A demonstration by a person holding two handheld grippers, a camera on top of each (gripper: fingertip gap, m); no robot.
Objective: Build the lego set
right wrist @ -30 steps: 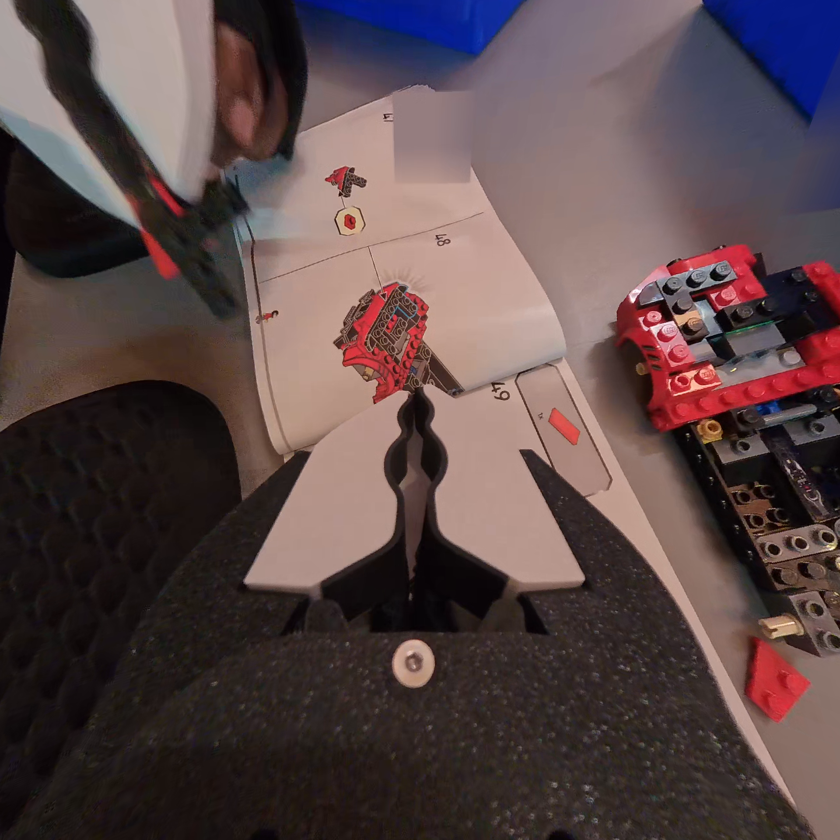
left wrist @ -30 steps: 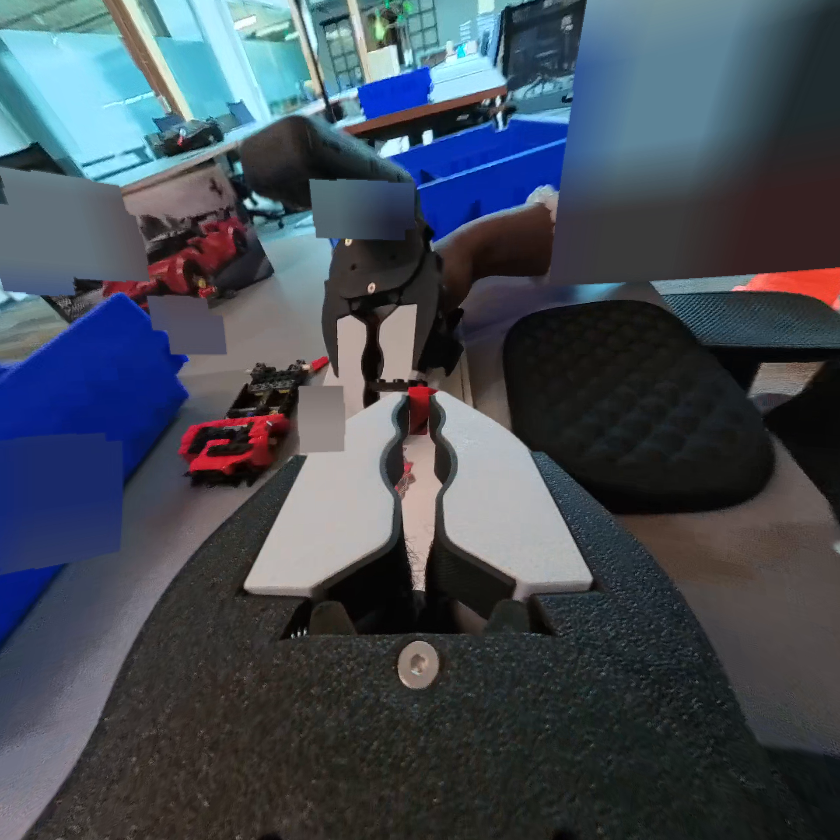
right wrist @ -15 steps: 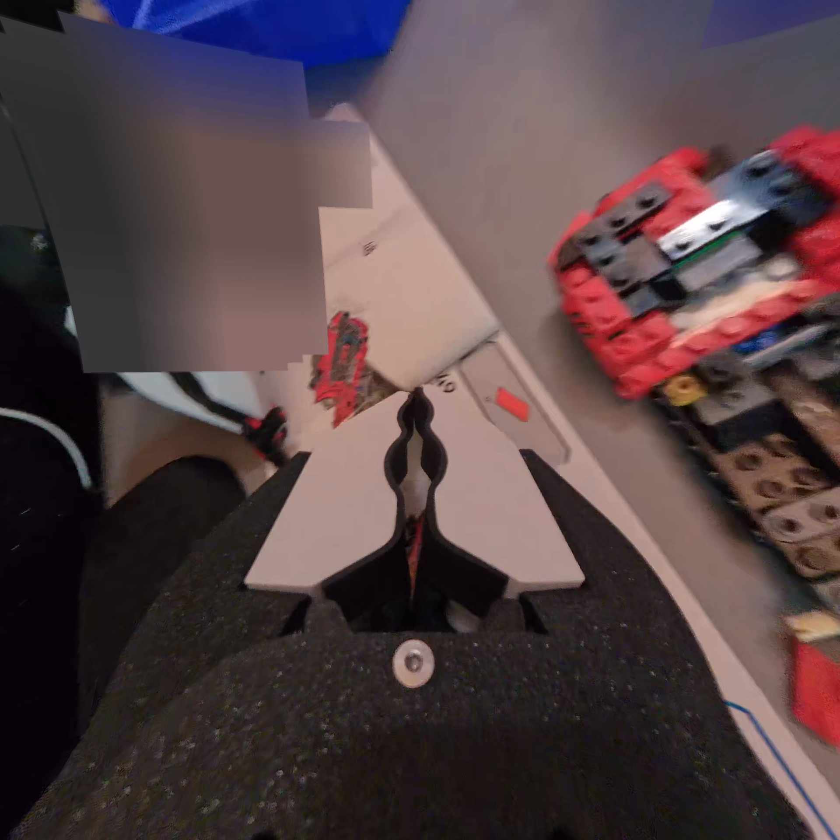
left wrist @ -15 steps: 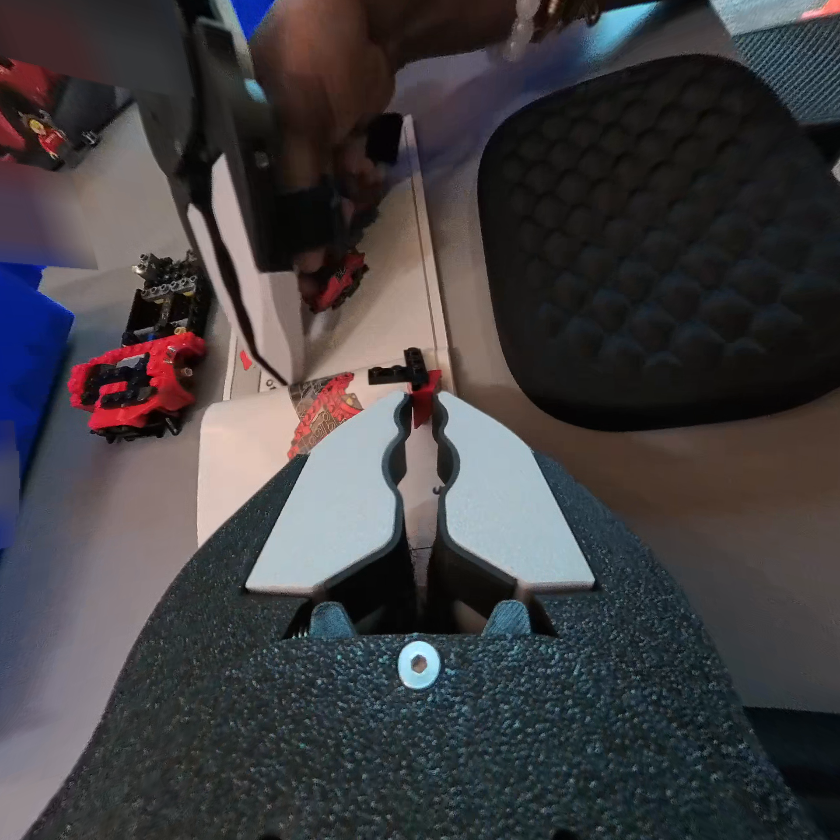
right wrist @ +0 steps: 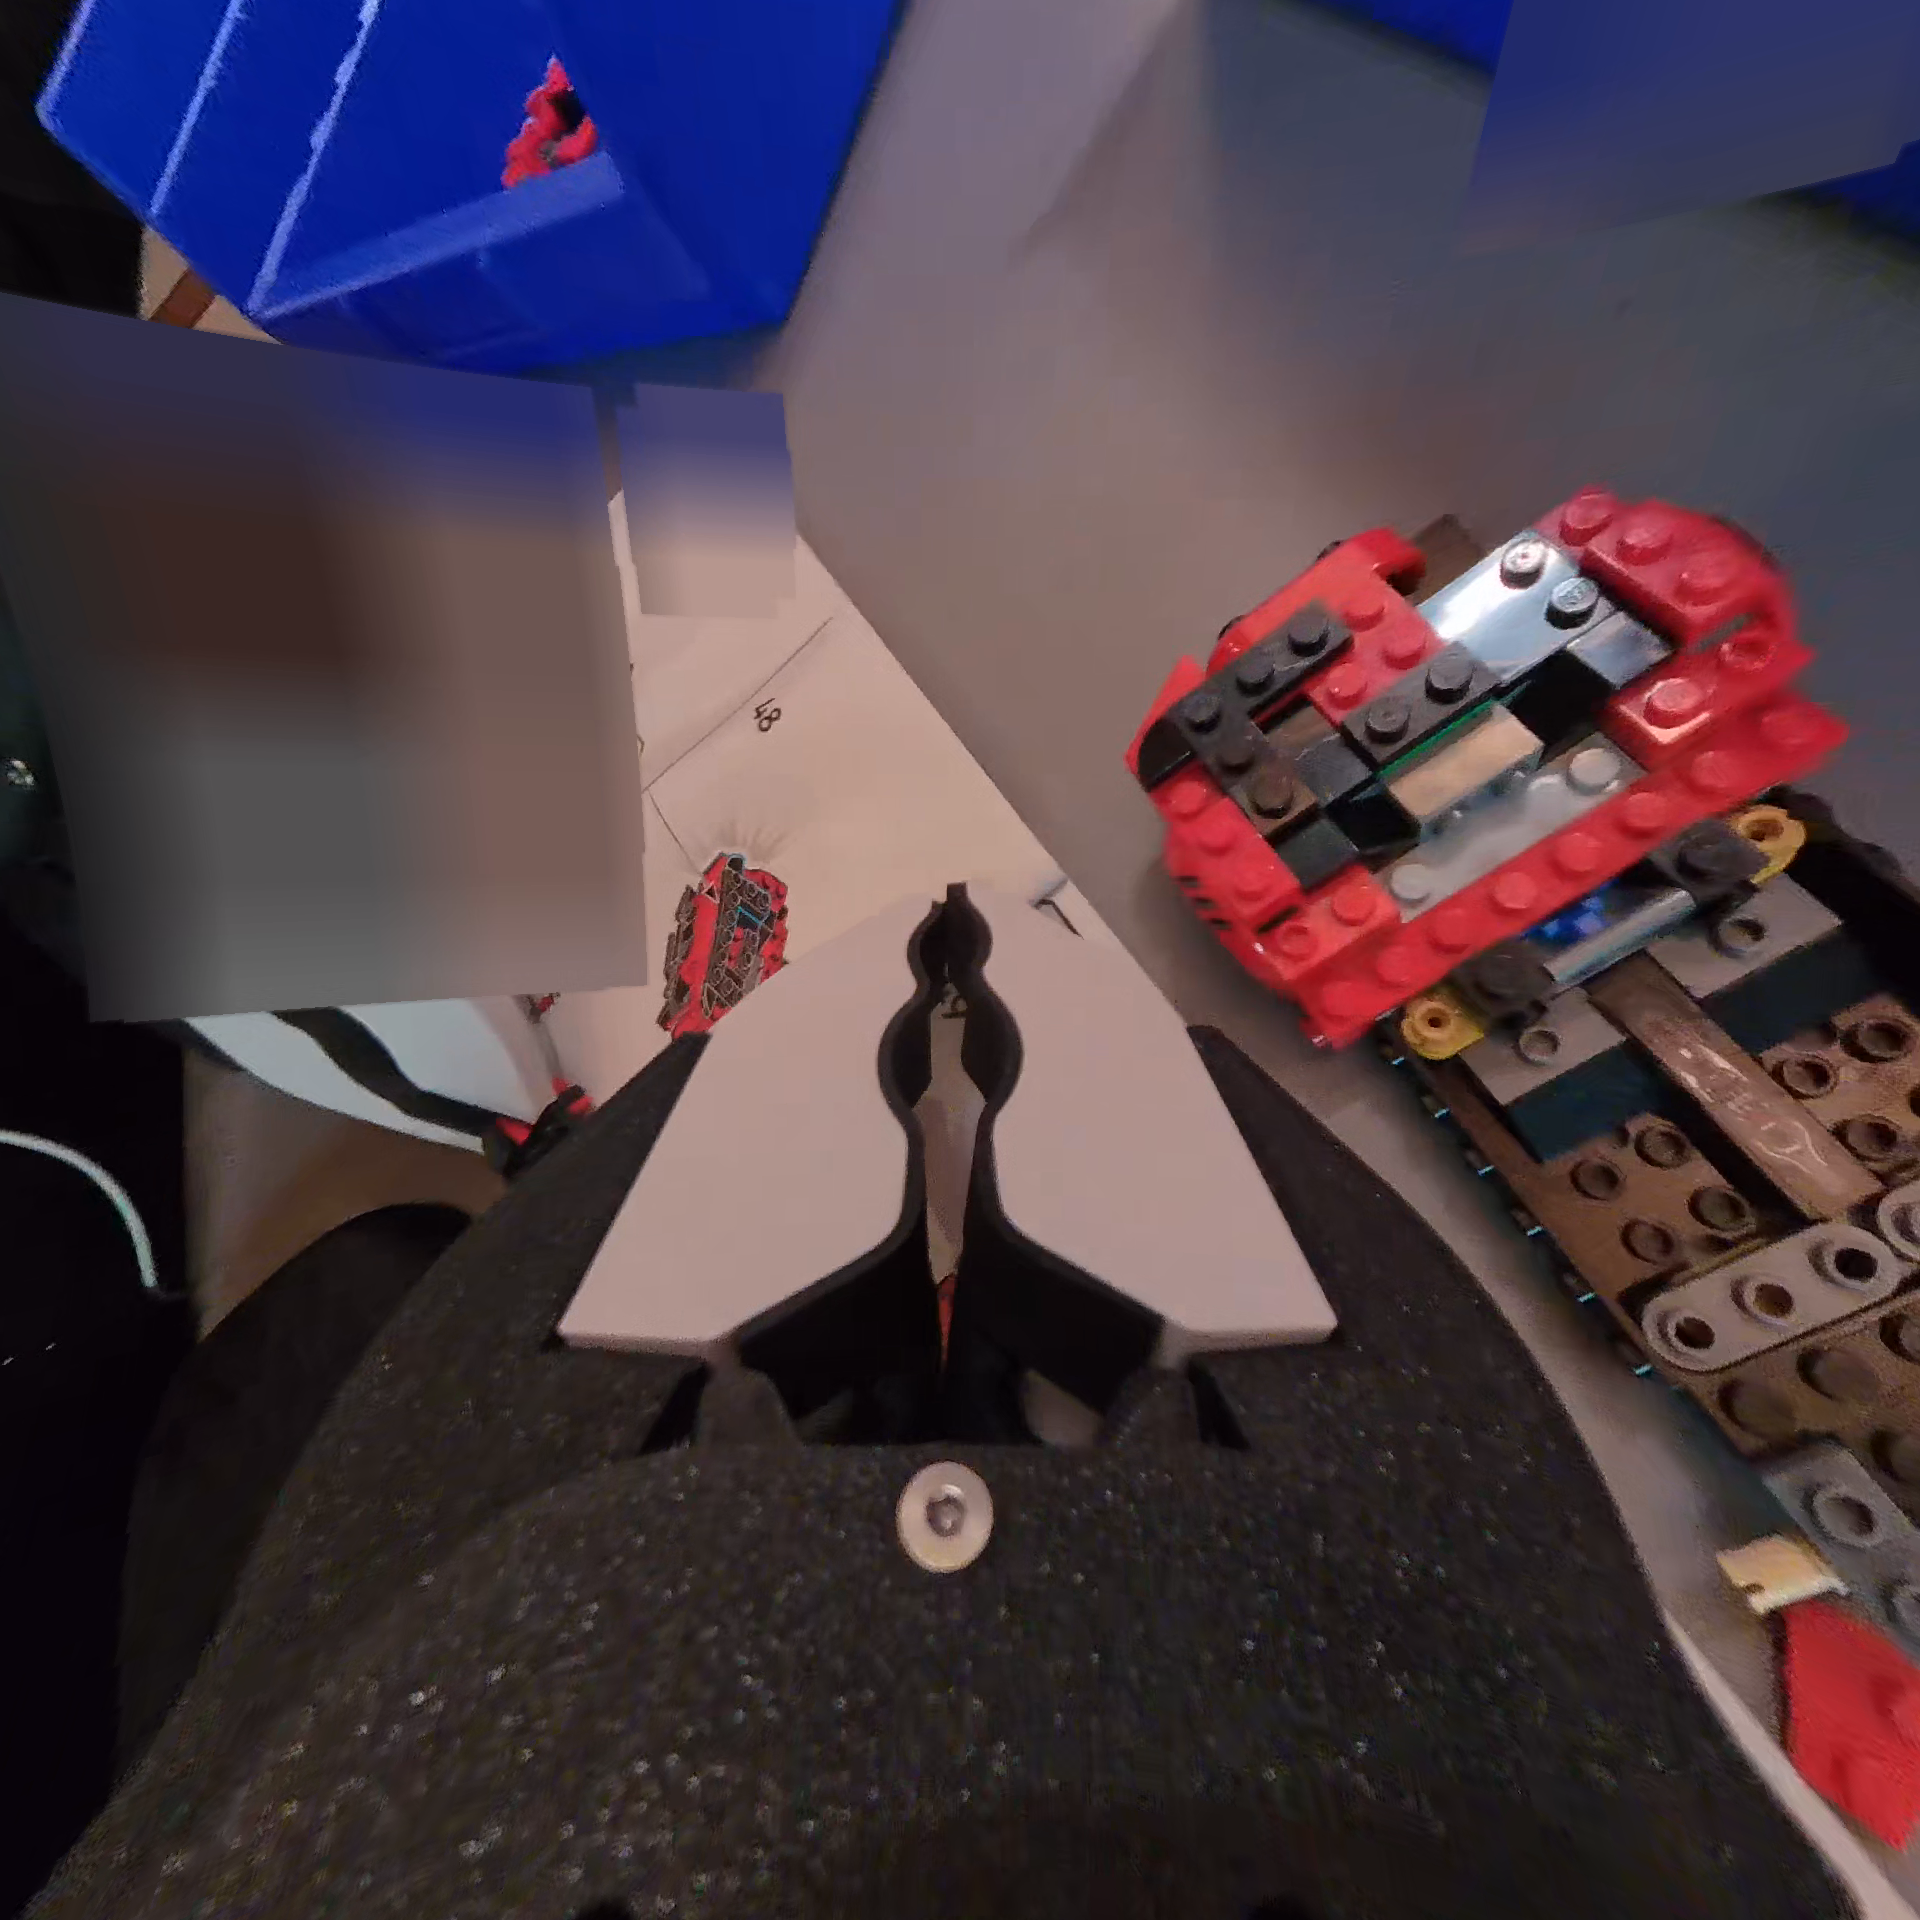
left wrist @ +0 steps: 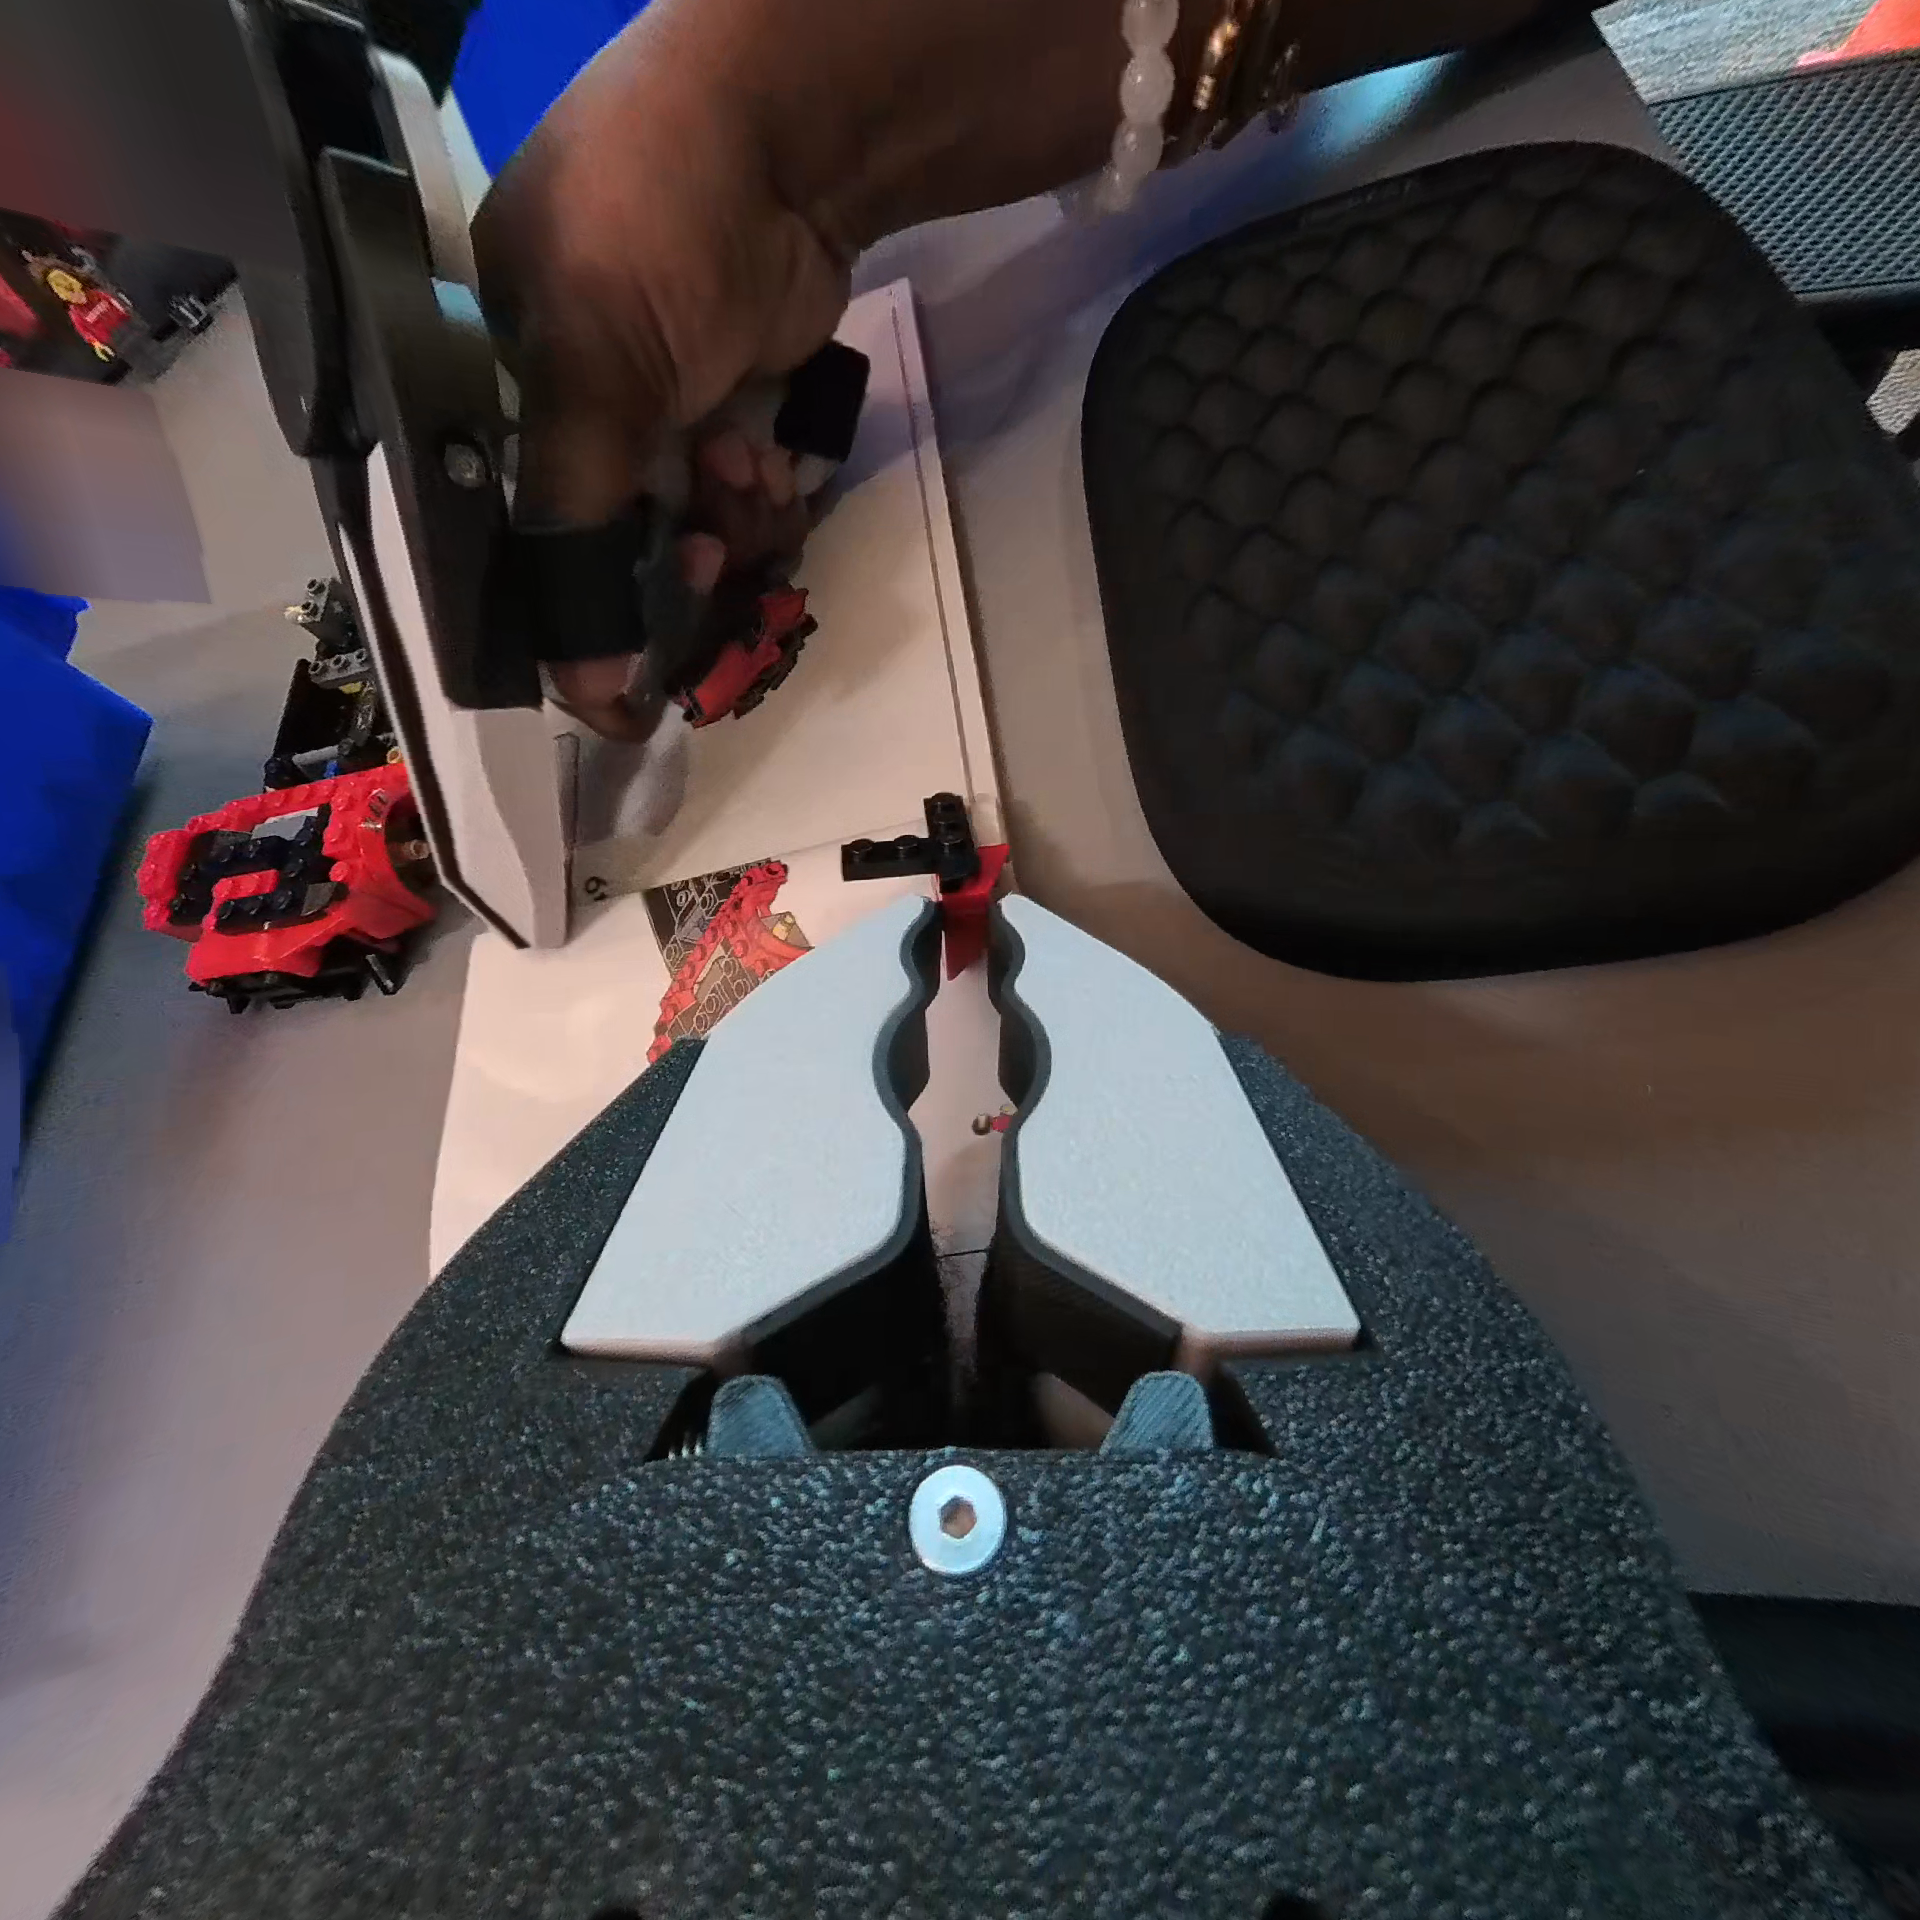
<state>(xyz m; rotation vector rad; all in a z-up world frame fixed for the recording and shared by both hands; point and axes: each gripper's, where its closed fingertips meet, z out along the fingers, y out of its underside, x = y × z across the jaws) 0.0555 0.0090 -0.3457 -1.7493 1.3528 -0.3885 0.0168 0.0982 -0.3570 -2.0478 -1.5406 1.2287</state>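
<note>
My left gripper [left wrist: 961, 914] is shut on a small red piece with black plates [left wrist: 914, 847] fixed to it, held over the edge of the open instruction booklet [left wrist: 831, 748]. My right gripper [right wrist: 954, 902] is shut with nothing between its tips, and hangs over the booklet [right wrist: 831, 790]. In the left wrist view a hand holds it [left wrist: 509, 914], tips down next to the part-built car [left wrist: 281, 904]. The car's red body [right wrist: 1475, 748] sits on a black chassis [right wrist: 1714, 1143] to the right of my right gripper.
A black quilted cushion [left wrist: 1507, 551] lies right of the booklet. A blue bin [right wrist: 416, 177] with red pieces in it stands at the back. A loose red piece [right wrist: 1860, 1704] lies near the chassis's near end. A blue bin edge [left wrist: 52, 790] is at the far left. One gripper's finger ends stand about 10 centimeters off the other's.
My left gripper has tilted down toward the table, still holding the red and black piece. My right gripper has swung away from it and closer to the red car.
</note>
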